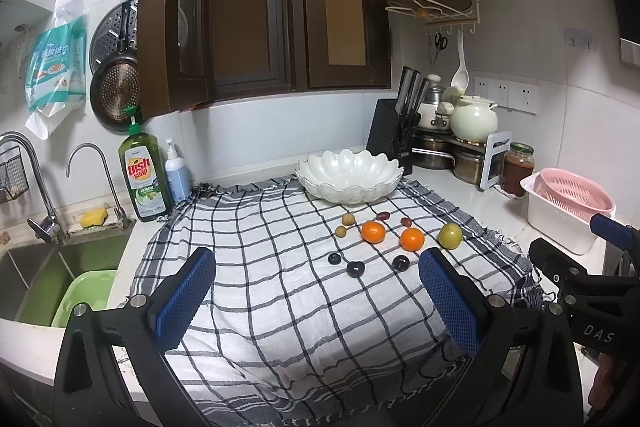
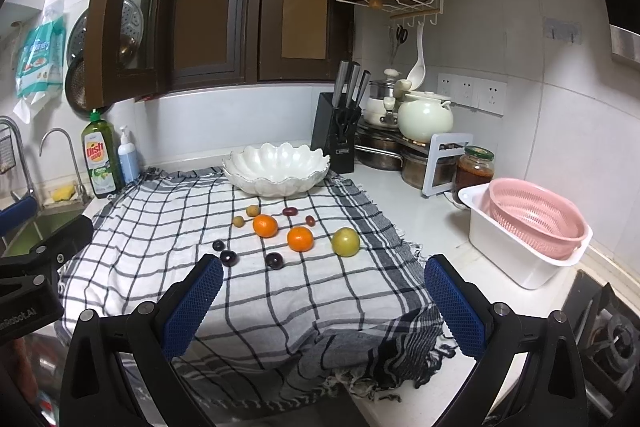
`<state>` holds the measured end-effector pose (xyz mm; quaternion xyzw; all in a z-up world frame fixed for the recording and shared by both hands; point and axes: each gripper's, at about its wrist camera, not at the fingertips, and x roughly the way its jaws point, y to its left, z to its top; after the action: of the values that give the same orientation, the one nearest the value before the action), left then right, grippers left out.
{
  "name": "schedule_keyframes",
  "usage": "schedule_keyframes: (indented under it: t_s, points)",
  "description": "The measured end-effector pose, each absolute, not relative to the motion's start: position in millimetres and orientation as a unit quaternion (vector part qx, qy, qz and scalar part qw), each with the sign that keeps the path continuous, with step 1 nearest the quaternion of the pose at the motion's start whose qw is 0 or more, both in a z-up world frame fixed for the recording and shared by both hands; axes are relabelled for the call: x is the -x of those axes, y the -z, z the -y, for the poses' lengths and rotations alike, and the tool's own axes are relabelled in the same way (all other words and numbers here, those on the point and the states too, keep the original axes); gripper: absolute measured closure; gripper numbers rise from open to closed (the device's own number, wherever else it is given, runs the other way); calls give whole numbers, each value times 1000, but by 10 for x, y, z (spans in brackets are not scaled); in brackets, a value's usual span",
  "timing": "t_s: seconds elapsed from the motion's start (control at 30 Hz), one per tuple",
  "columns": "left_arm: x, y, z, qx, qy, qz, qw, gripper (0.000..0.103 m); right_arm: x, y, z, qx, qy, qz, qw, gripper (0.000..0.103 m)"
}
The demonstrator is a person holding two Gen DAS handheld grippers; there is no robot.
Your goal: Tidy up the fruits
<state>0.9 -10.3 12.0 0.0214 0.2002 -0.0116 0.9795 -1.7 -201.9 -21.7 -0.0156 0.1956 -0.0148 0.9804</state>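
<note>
Left tongs [image 1: 316,301] and right tongs [image 2: 324,305]: both spread wide, gripping nothing, hovering over the checked cloth [image 2: 160,239].
Fruits [image 2: 300,239] lie loose before the white bowl [image 2: 276,169]; bottle [image 2: 100,163] label reads "Dish soap".

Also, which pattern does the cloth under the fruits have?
The cloth is white with a dark checked grid and grey borders; the right wrist view shows it best.
</note>
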Motion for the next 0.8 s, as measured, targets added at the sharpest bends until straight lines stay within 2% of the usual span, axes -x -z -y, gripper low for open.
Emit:
schedule_keyframes:
  t_s: [0.37, 0.63, 0.8]
  points:
    - [-400, 119, 64, -38, 32, -229, 972, 0, -327, 394, 1923, 27, 8, -216, 976, 1]
    - [-819, 271, 76, -61, 59, -245, 966, 10, -744, 550, 1848, 21, -8, -238, 971, 12]
    - [-1143, 393, 132, -84, 83, -261, 958, 15, -1081, 698, 1770, 21, -19, -259, 965, 21]
